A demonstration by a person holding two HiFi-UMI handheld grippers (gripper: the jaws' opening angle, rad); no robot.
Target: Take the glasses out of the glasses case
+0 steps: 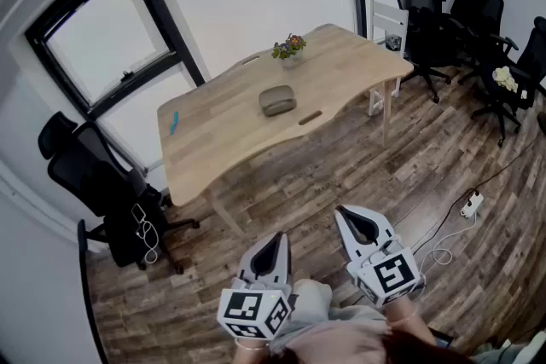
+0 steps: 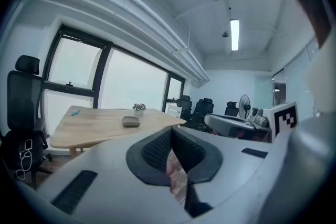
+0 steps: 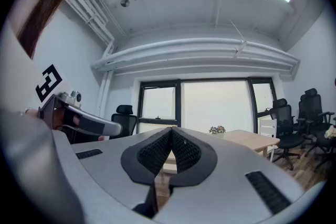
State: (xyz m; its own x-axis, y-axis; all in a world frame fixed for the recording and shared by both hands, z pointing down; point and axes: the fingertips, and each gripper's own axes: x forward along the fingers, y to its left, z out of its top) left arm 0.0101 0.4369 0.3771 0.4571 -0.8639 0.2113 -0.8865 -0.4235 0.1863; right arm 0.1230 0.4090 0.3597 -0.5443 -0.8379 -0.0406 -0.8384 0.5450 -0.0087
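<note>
Wooden table [image 1: 213, 132] filled that office, with the glasses case [image 1: 277, 101] lying closed near the table's middle. Left gripper [image 1: 273, 245] and right gripper [image 1: 350, 216] were both pinched together on nothing, well short of the table. I'd step in close first, then pin the case with 1 and lift its lid with the other.

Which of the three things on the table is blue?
The small object at the left end of the table; the glasses case is grey-brown, the potted plant green.
</note>
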